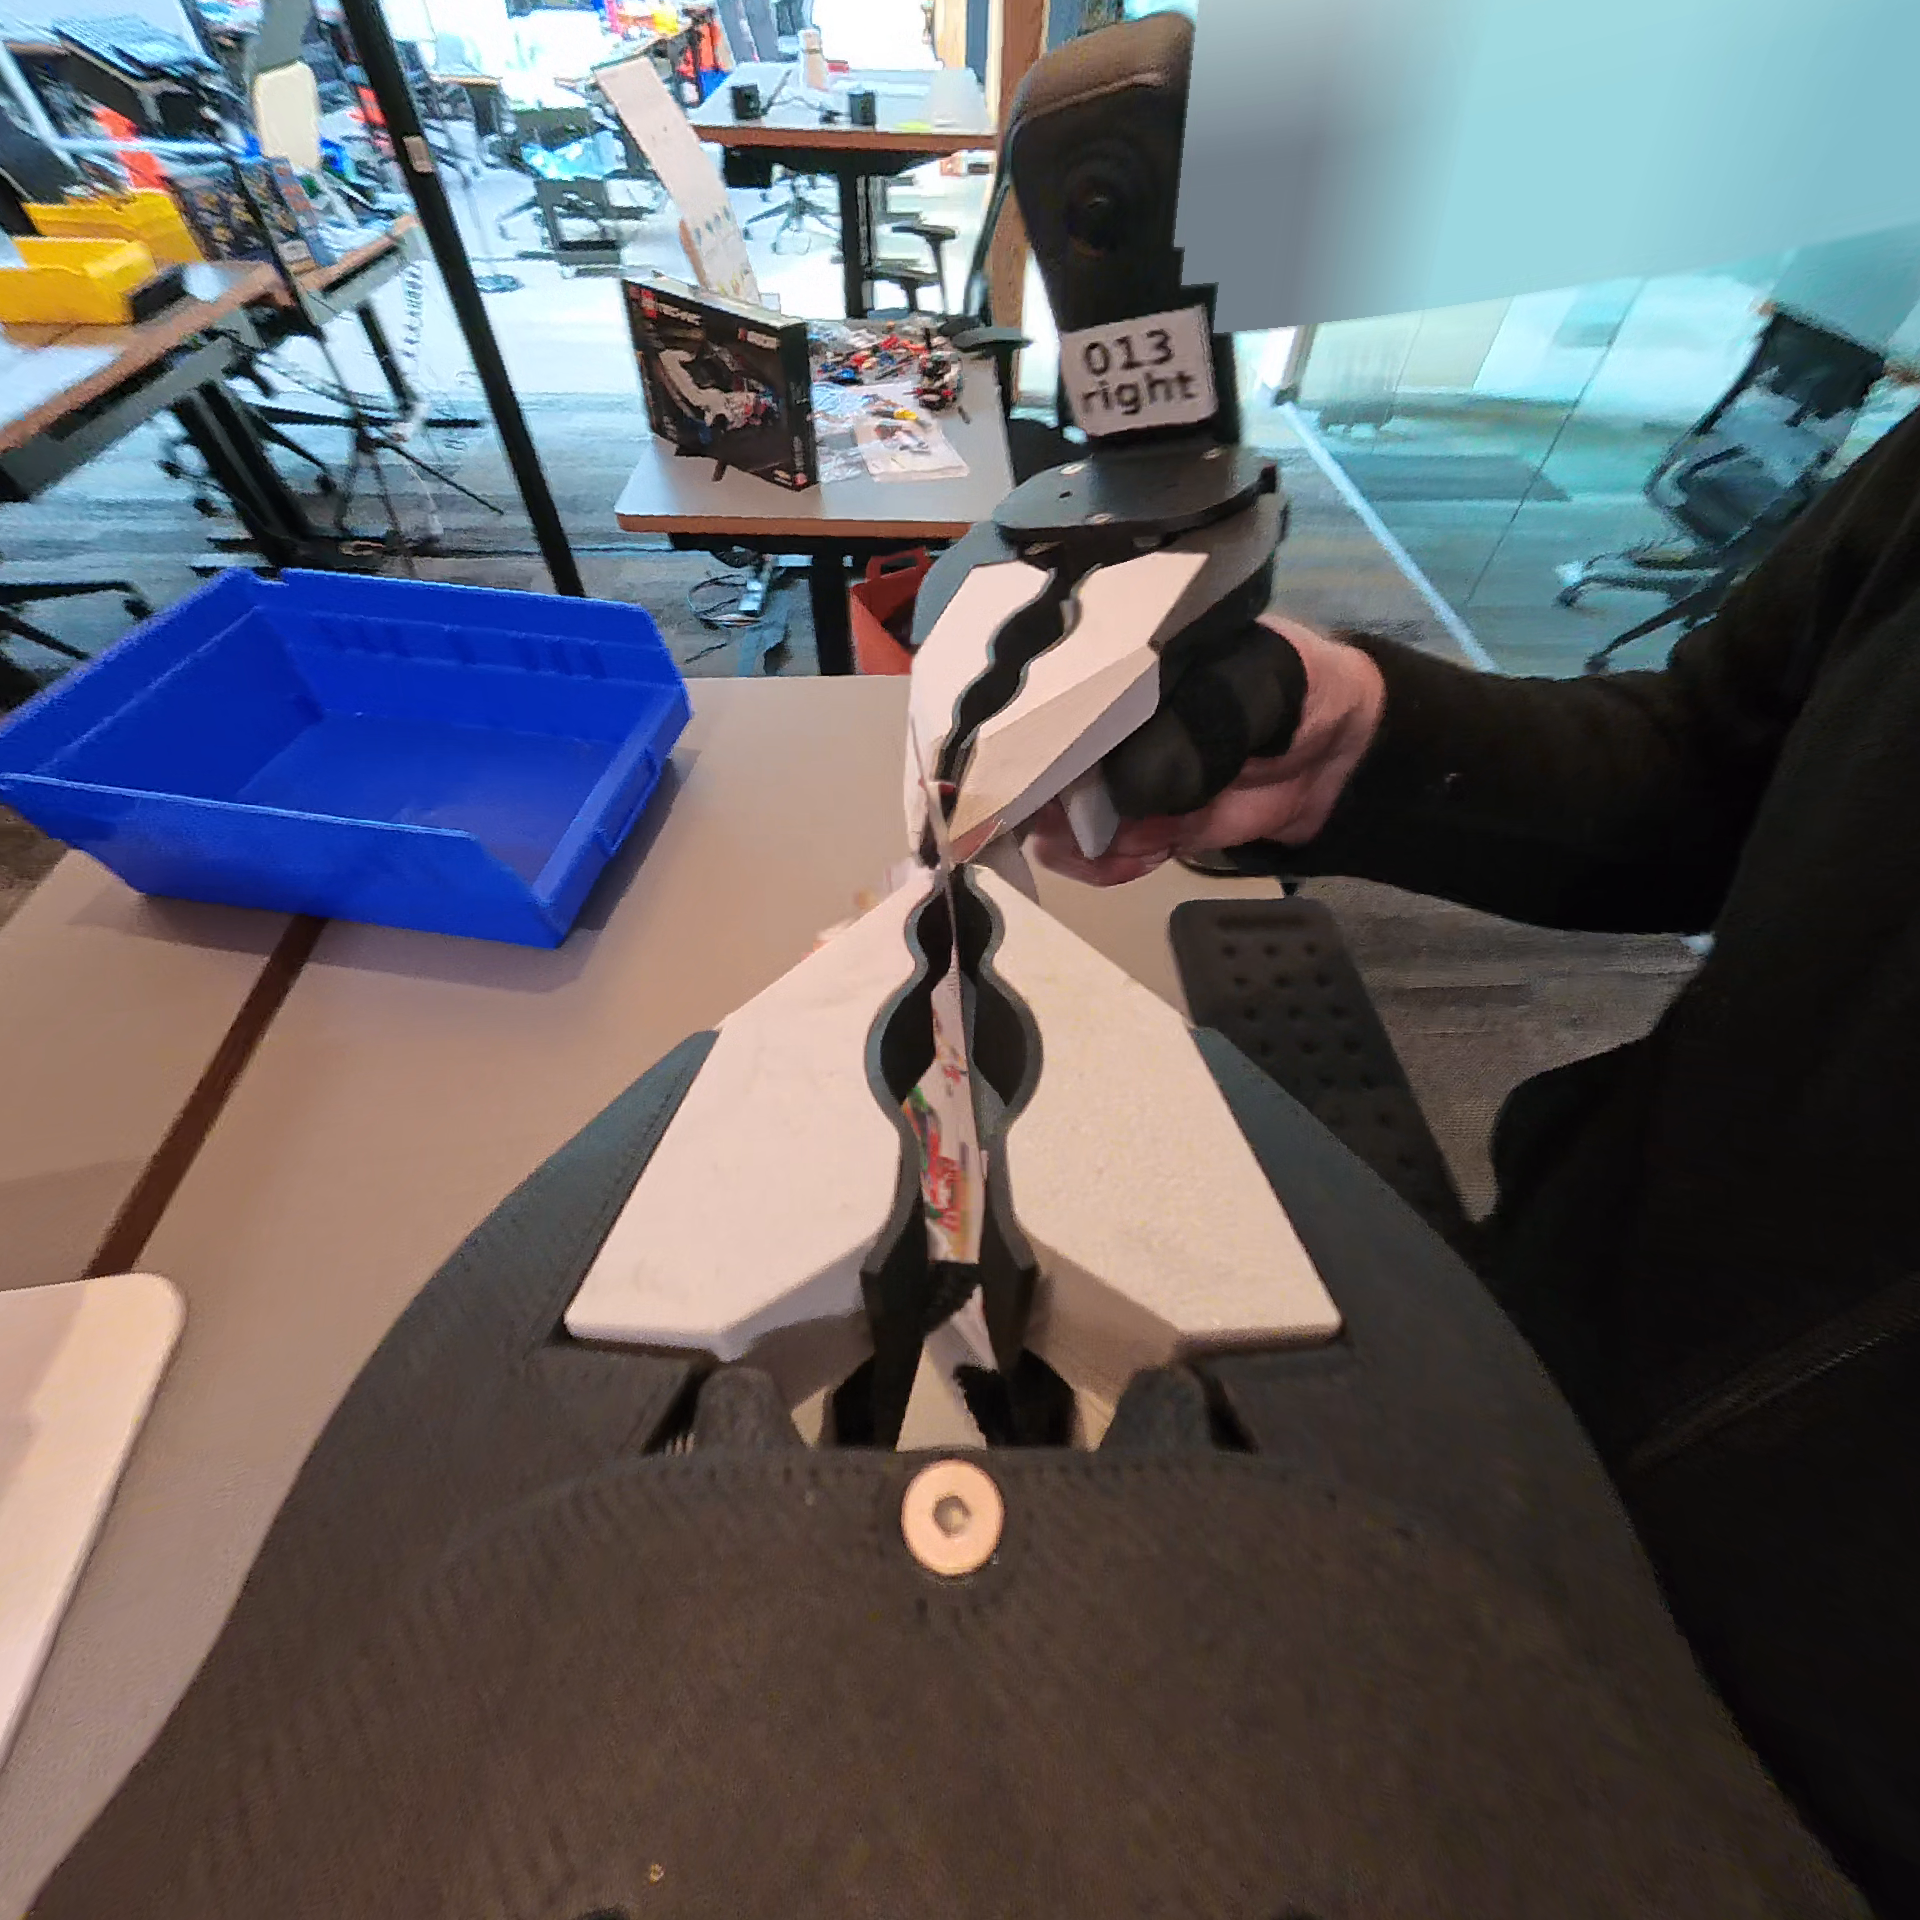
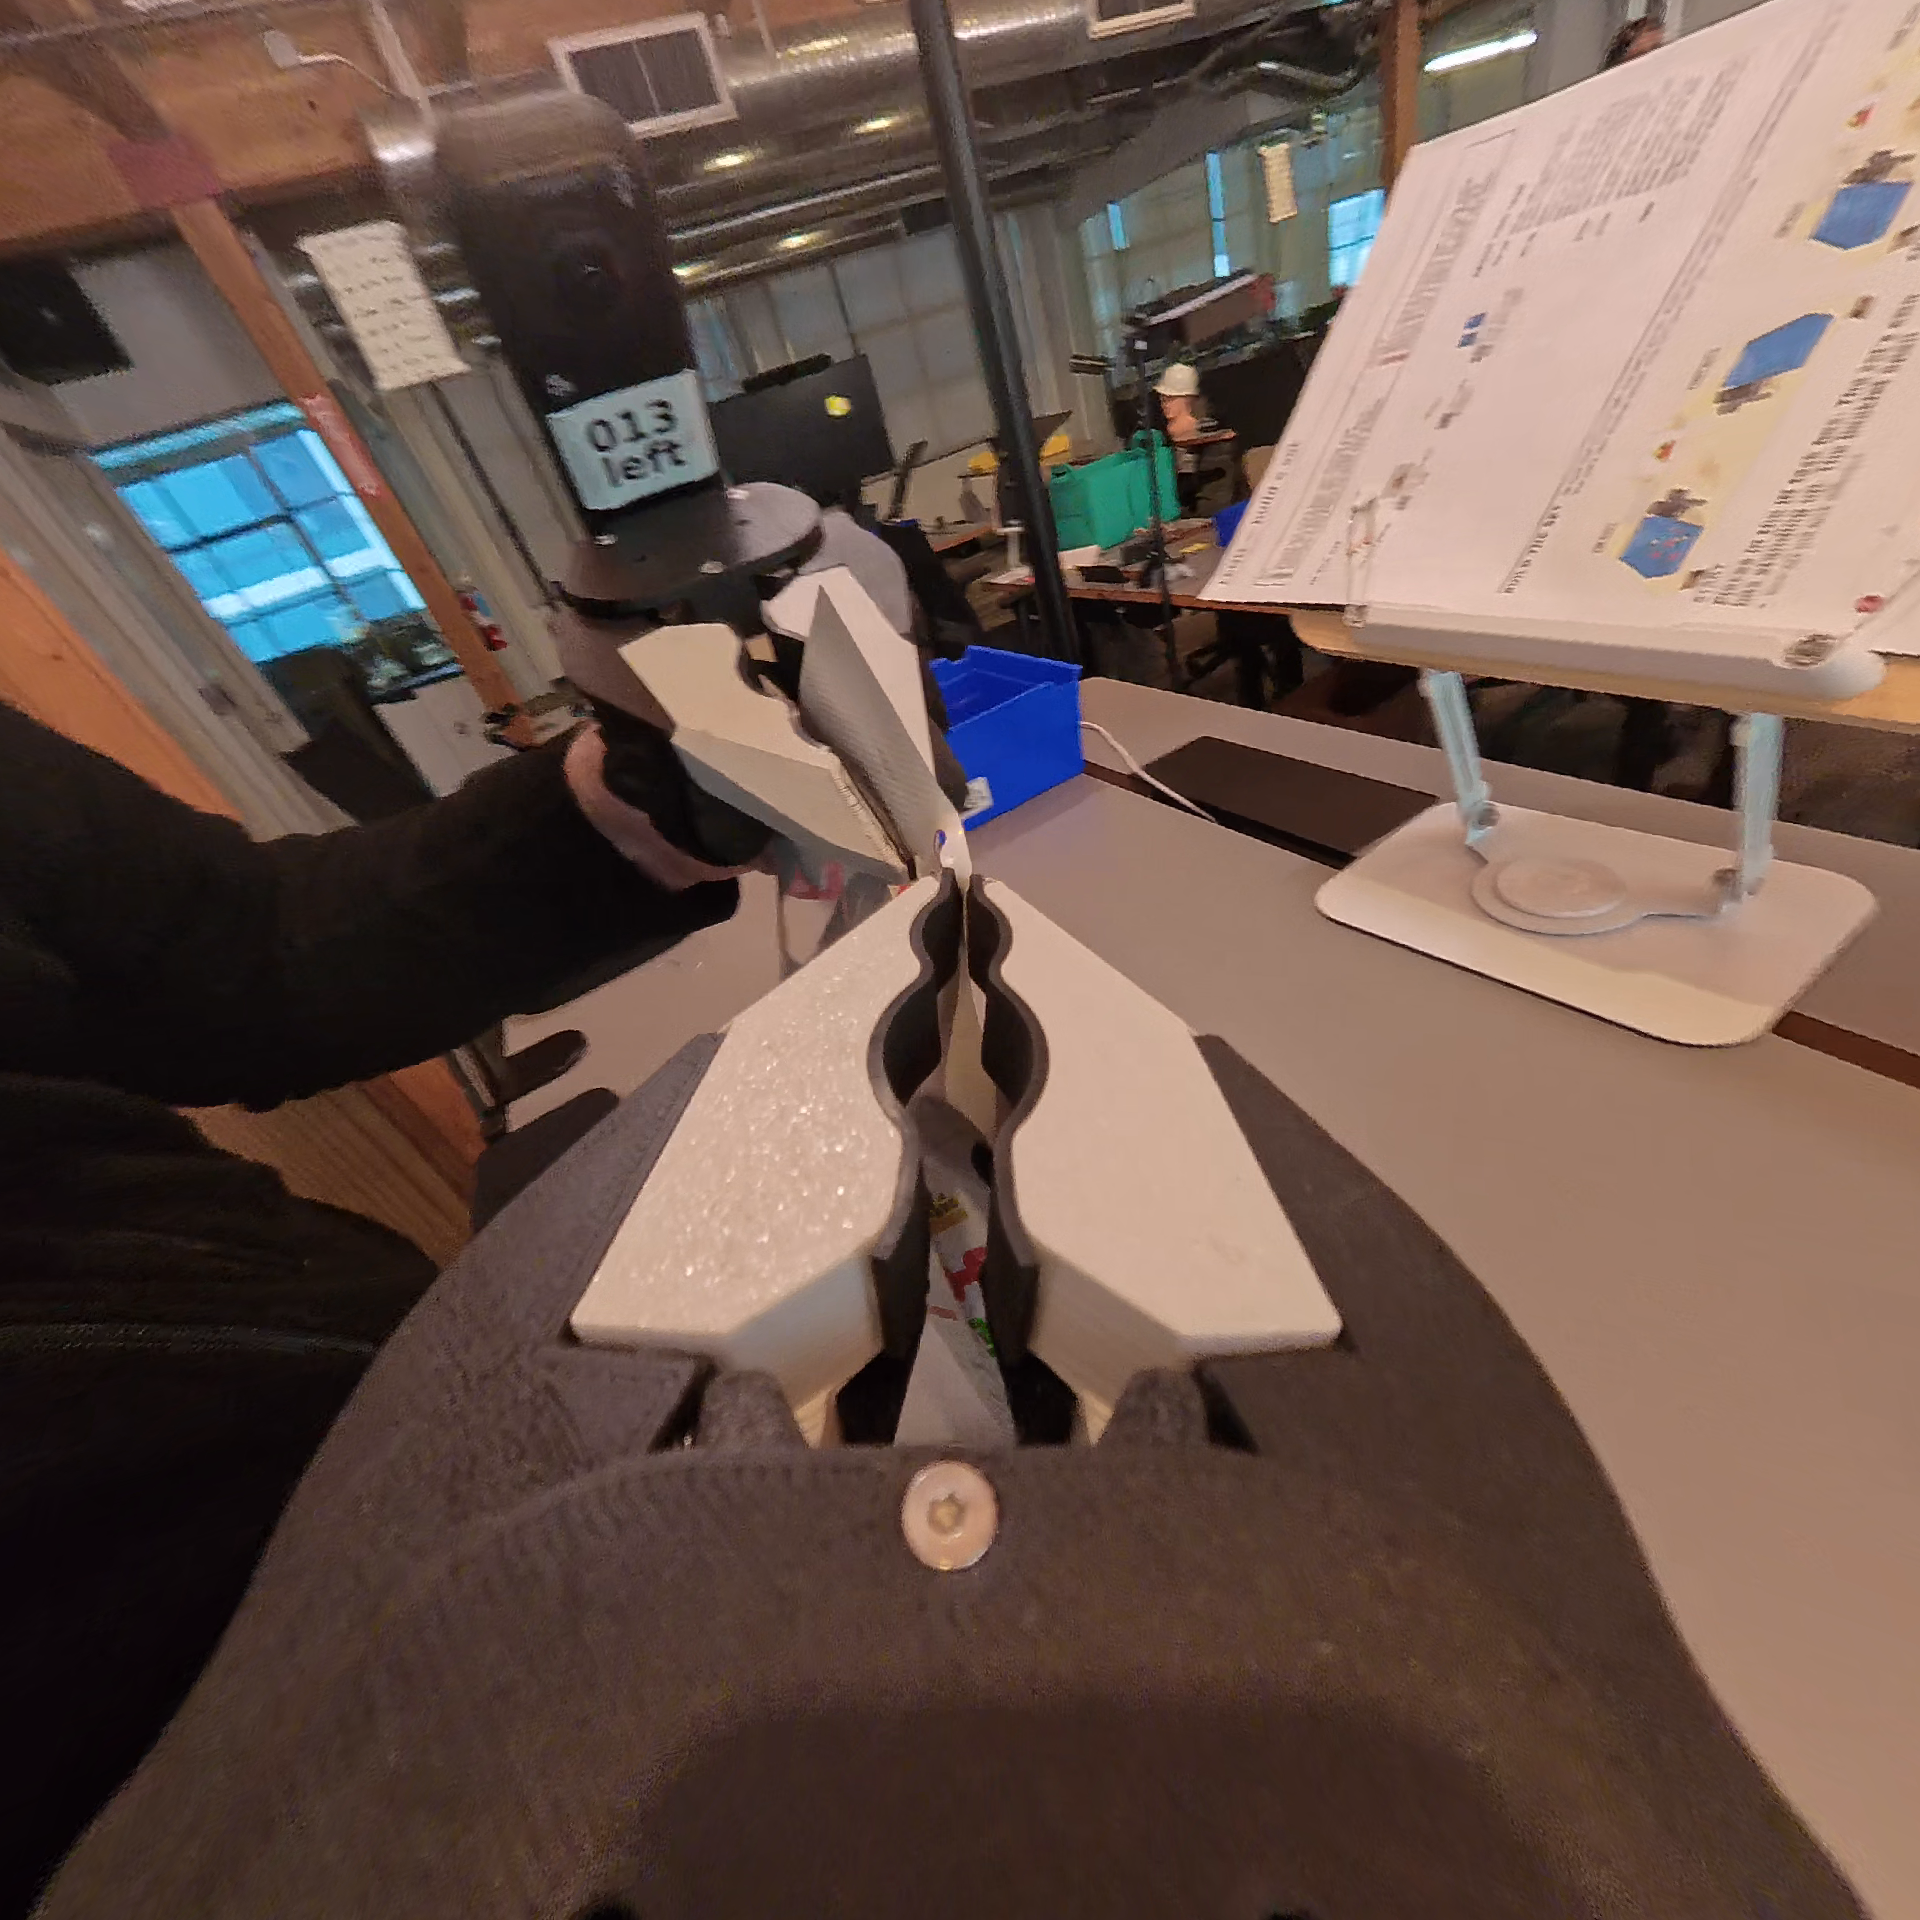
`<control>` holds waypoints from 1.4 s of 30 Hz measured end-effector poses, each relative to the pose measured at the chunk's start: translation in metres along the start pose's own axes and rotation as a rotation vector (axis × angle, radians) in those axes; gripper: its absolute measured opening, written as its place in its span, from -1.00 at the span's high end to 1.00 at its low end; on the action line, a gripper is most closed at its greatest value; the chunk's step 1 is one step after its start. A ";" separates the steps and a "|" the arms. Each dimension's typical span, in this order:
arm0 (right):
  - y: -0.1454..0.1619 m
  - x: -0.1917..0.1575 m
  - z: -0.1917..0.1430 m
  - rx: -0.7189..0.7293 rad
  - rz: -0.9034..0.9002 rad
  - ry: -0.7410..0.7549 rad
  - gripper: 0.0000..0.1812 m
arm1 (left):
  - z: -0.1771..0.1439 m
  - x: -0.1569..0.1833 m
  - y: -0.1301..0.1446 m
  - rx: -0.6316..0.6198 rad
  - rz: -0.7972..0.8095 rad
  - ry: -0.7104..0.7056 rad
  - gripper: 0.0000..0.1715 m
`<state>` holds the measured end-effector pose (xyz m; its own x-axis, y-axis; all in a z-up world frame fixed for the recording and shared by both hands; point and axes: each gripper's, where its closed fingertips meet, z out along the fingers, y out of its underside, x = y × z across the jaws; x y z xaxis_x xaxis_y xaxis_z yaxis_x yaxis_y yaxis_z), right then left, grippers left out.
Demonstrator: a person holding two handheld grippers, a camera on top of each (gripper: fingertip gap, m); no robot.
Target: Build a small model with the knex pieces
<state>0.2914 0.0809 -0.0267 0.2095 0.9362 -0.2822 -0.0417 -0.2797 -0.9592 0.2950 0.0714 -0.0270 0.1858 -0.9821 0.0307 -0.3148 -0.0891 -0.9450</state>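
Both grippers, the left gripper (image 1: pixel 948 894) and the right gripper (image 2: pixel 958 891), are clamped tip to tip on one thin printed packet (image 1: pixel 948 1153) (colourful, flat), held above the grey table (image 1: pixel 436 1039), near a blue bin (image 1: pixel 343 748).
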 end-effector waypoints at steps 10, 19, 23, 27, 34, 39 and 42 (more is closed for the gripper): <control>0.000 -0.007 -0.003 -0.043 0.015 -0.132 0.81 | -0.004 0.013 -0.002 0.004 0.022 0.069 1.00; 0.005 -0.014 -0.007 -0.051 0.097 -0.286 0.91 | -0.003 0.018 -0.003 -0.007 0.053 0.114 1.00; 0.005 -0.018 -0.007 -0.062 0.104 -0.333 0.96 | -0.004 0.019 -0.003 -0.011 0.066 0.130 1.00; 0.006 -0.020 -0.006 -0.074 0.094 -0.348 1.00 | -0.004 0.019 -0.002 -0.020 0.076 0.142 1.00; 0.011 -0.010 0.002 -0.114 0.094 -0.264 1.00 | -0.002 0.014 0.002 -0.053 0.123 0.096 1.00; 0.014 -0.001 0.010 -0.141 0.077 -0.168 1.00 | 0.000 0.005 0.005 -0.077 0.169 -0.009 1.00; 0.015 0.004 0.015 -0.154 0.062 -0.114 1.00 | 0.000 0.000 0.008 -0.080 0.184 -0.076 1.00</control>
<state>0.2774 0.0836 -0.0426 0.0983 0.9316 -0.3498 0.1010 -0.3590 -0.9278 0.2927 0.0712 -0.0341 0.1868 -0.9680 -0.1677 -0.4224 0.0750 -0.9033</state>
